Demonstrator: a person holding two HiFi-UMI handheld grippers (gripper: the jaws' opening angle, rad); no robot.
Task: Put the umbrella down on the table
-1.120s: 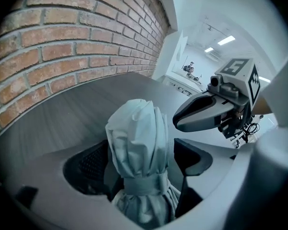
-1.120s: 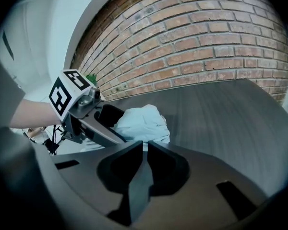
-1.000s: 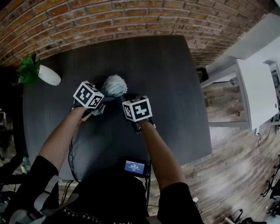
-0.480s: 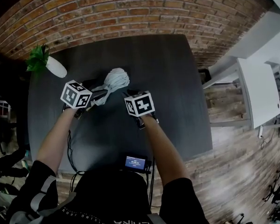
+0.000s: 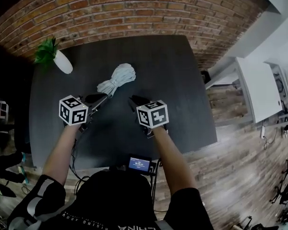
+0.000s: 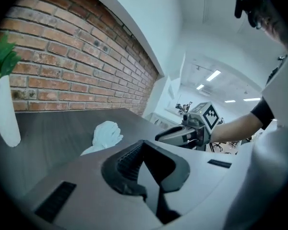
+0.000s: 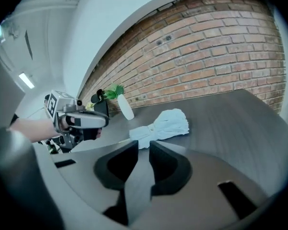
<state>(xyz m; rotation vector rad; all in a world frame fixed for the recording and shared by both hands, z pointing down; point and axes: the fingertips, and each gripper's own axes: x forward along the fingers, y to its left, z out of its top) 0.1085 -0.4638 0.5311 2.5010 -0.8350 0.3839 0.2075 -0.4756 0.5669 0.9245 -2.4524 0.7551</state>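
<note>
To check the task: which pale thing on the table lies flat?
The folded umbrella lies flat on the table; the white vase with the green plant stands upright.

Ahead of you, a white tapered vase (image 5: pixel 64 62) holds a green leafy plant (image 5: pixel 45 51) beside the red brick wall (image 5: pixel 134 8); wood-plank flooring (image 5: pixel 240 176) spreads right.

Black short-sleeved shirt (image 5: pixel 115 200), pale lettering across its back.
Look, the left gripper (image 5: pixel 90 100) and right gripper (image 5: pixel 135 101), pale grey, each wear a white cube with black square markers; thin dark cable (image 5: pixel 75 150) by the left forearm.
</note>
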